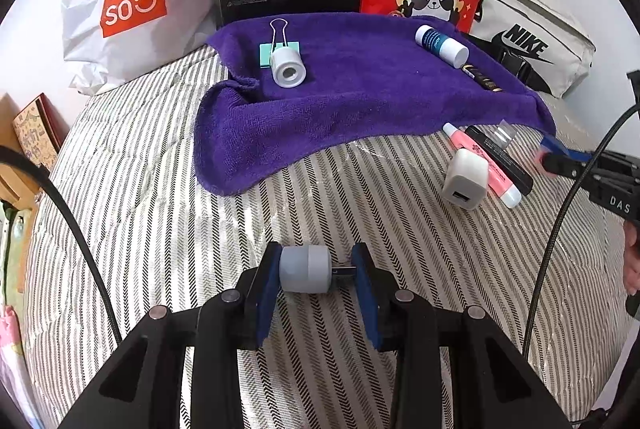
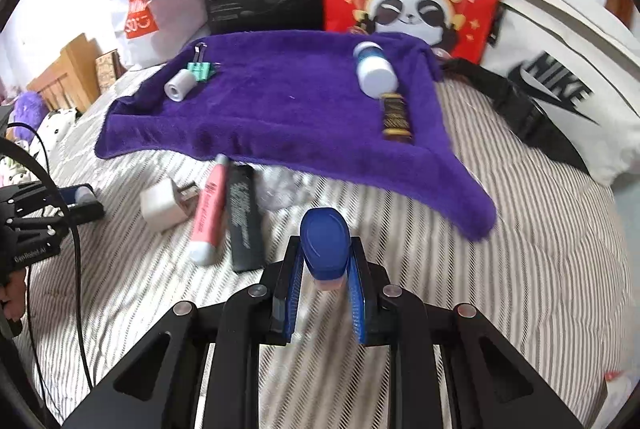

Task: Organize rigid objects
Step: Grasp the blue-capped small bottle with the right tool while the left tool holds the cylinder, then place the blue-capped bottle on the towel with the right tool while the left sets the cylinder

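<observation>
The left gripper (image 1: 316, 271) is clamping a grey cylinder (image 1: 305, 269) crosswise between its pads, over the striped bedspread (image 1: 160, 229). The right gripper (image 2: 325, 261) is pinching a blue-capped item (image 2: 325, 249), near of the purple towel (image 2: 280, 109)

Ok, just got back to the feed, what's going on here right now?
A person is sorting small items on a striped bed. The left tool grips a small grey cylinder with a metal plug; the right tool grips a blue-capped item. On the purple towel lie a tape roll, a binder clip, a white-capped bottle and a dark pen-like item. A white charger, a pink tube and a black stick are off it.
</observation>
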### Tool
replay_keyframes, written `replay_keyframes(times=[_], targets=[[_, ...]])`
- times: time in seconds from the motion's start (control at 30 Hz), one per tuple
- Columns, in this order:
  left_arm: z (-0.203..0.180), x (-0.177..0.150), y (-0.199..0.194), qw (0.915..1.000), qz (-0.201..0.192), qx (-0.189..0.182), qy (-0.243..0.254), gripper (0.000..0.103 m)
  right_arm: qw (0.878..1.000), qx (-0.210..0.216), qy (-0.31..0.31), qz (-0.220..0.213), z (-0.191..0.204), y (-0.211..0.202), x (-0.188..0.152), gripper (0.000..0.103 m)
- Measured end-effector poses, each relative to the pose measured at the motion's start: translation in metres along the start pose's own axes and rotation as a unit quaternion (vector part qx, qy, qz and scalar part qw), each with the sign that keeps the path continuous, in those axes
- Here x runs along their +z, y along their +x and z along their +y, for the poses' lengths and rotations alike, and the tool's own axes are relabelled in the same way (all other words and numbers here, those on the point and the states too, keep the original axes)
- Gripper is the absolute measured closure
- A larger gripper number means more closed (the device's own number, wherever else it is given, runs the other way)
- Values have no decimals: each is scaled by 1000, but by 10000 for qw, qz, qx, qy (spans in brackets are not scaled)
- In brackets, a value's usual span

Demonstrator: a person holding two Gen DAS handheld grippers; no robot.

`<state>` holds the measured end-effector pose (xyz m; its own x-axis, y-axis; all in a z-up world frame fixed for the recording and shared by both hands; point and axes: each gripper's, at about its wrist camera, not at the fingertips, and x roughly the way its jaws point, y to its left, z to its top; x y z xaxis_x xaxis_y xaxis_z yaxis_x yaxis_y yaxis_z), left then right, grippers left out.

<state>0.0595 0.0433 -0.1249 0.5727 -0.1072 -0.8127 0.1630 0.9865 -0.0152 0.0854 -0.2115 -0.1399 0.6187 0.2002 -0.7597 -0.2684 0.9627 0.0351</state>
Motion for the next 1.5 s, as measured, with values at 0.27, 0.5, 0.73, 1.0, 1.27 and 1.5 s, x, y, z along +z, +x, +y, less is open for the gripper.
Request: replay_keyframes(times=[0.27,0.5,0.73,1.0,1.27,1.5], targets=[[8,-4,-3,9998,-29,-148,-116,69,9994,146,297,-106,-5,4,-8,81],[-1,-5,-1,9999,-61,86,69,69,9993,197,281,-151,-3,4,-10,81],[10,-2,-7,9994,-2,-149,-307,69,9991,282,285,-161,-8,-5,-9,81],[13,15,-22,9985,-167,-402,-328,69,9980,403,304,-373,-18,-26,9,81],[19,54,-42,9964,-587,-554,-268,69,9969,362,107,-690,-28,-50,55,81],[30,104,-42,9965,-759,-255,-237,69,9943,397,-43,-987,-35,-56,112,81]])
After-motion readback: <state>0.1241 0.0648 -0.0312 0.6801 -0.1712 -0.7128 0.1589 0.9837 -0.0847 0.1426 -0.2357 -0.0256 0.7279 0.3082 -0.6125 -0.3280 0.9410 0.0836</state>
